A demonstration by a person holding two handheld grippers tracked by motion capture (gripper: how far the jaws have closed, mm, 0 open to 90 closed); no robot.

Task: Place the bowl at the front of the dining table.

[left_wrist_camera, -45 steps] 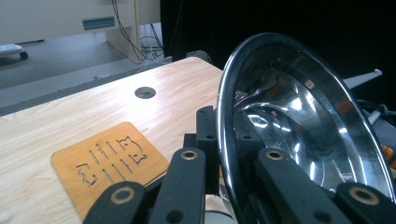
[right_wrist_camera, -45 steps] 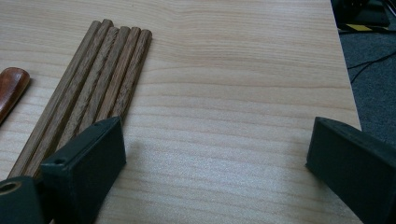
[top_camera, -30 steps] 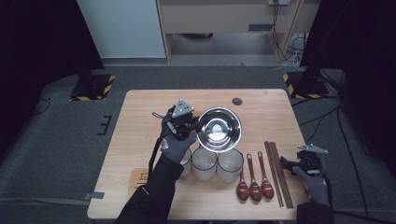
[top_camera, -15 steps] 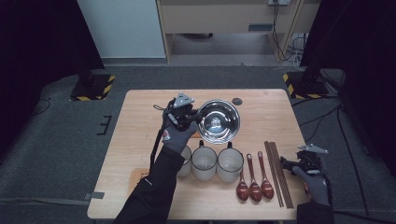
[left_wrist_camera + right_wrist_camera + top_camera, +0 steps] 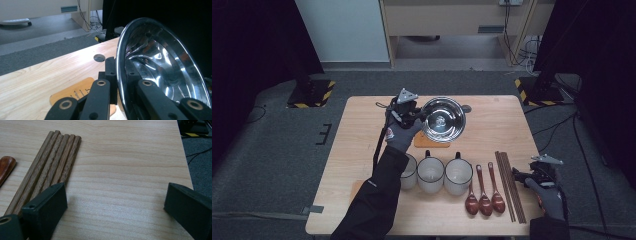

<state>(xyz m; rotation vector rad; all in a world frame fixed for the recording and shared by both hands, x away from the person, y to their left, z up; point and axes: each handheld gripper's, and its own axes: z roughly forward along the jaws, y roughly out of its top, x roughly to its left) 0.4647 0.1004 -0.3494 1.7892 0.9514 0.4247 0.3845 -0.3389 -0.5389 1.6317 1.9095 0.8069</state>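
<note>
While the steel bowl [image 5: 443, 119] is held off the table [image 5: 362, 150], the step in hand is judged to be its transport across the far half of the tabletop. The left gripper [image 5: 411, 116] is seen clamped on the bowl's near rim; in the left gripper view the rim [image 5: 120, 67] passes between the two black jaws, one jaw outside the wall and one inside, and the bowl is tilted steeply so that its polished inside faces sideways. The bowl hangs over a small tan mat [image 5: 432, 142], which lies on the wood behind three white mugs [image 5: 430, 175].

The right gripper [image 5: 539, 172] rests at the near right corner of the table with its jaws spread wide and nothing between them; in the right gripper view bare wood lies between the jaws, and a bundle of wooden chopsticks [image 5: 47, 167] lies just beside one jaw.

The next move is judged to call for levelling the bowl and lowering it squarely onto a free place, possibly the mat, before the rim is released. A thin rim grip on a smooth, tilted bowl may slip, so a slow descent is advised.

The leftmost mug is partly covered by the person's sleeve [image 5: 382, 190]. Three brown spoons [image 5: 484, 197] lie beside the mugs. A small dark disc [image 5: 99, 57] near the far edge cannot be identified. The markings on the mat are too small to read, and the bowl's underside is not visible.
</note>
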